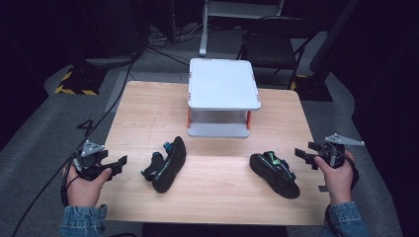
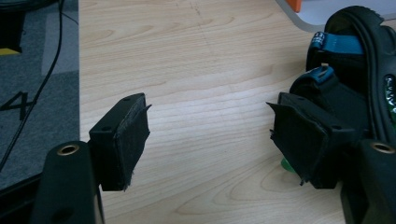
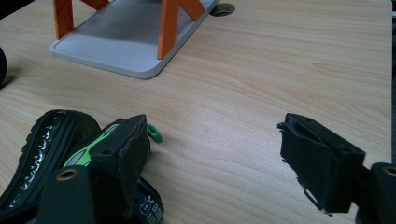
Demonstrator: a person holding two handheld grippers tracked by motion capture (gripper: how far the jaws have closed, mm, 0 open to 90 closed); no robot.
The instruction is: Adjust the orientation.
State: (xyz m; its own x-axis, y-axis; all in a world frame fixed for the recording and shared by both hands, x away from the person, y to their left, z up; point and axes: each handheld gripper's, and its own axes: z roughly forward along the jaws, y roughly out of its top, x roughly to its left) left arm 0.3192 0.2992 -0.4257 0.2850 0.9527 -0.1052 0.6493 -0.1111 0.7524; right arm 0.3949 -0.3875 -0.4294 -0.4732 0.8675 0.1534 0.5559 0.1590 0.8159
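Tongs [image 1: 120,163] [image 1: 302,157] agape beside black ridged-sole sandals [image 1: 165,164] [image 1: 274,174] on woodgrain.

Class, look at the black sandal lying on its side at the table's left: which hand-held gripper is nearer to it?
Left. The left hand-held gripper sits open just left of that sandal; the right hand-held gripper is across the table, beside the other sandal.

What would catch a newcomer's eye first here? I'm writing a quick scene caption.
Two black sandals: the left sandal lies tipped on its side at the table's near left, the right sandal at near right. Behind them stands a white two-tier shelf with orange posts. The left tool and right tool flank the sandals, open.
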